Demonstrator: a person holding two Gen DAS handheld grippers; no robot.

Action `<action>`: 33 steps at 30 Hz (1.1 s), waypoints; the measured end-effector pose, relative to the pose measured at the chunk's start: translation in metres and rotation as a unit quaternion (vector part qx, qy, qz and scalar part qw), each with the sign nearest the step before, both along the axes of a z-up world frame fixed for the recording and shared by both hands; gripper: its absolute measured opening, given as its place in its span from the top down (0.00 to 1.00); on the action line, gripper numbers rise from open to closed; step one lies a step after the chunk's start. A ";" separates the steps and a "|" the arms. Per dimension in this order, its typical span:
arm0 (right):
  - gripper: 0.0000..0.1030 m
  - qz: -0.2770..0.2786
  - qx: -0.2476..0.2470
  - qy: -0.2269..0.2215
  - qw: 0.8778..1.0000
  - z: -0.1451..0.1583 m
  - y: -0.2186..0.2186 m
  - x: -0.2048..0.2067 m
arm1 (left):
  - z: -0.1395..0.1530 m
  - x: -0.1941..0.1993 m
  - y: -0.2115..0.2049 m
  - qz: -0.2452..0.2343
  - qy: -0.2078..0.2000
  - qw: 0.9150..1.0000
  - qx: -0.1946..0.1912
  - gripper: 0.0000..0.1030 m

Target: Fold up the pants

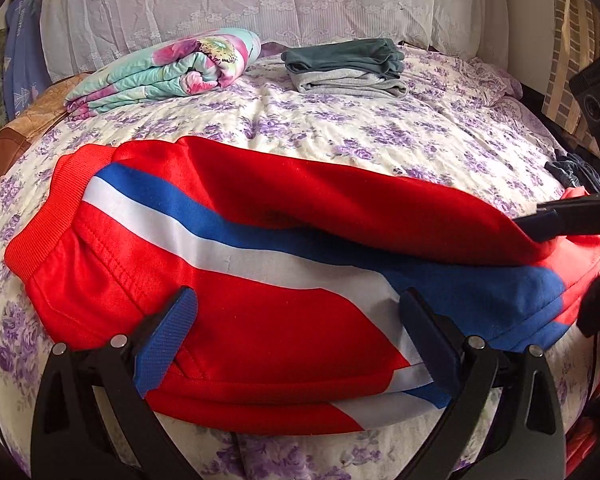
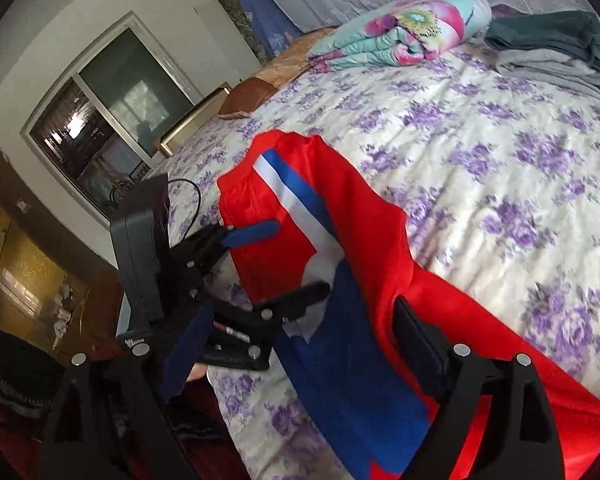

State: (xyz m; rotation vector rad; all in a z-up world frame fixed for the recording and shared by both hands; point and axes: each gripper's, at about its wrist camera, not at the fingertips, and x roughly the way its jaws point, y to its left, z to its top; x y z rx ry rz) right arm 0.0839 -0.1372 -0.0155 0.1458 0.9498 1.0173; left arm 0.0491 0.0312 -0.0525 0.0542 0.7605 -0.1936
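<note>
Red pants (image 1: 240, 320) with a blue and white side stripe lie across the flowered bedsheet (image 1: 340, 128), waistband to the left and one layer folded over along the far side. My left gripper (image 1: 300, 294) stands wide open over the near part of the pants, its fingers straddling the cloth without pinching it. In the right wrist view it shows at the waistband end (image 2: 300, 258). My right gripper (image 2: 300, 320) is open at the other end of the pants (image 2: 380, 240), with blue and red cloth lying between its fingers. One of its fingers (image 1: 568, 216) rests against the folded red layer.
A folded floral quilt (image 1: 168, 68) and a stack of folded teal and grey clothes (image 1: 348, 68) sit at the far side of the bed, before a lace-covered headboard (image 1: 260, 0). A dark garment (image 1: 572, 172) lies at the right edge. A window (image 2: 112, 120) is beyond the bed's left side.
</note>
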 end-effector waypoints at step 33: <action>0.14 -0.188 0.060 0.113 0.974 -0.023 -0.053 0.129 | 0.000 -0.002 0.002 0.000 -0.006 1.000 -0.011 0.05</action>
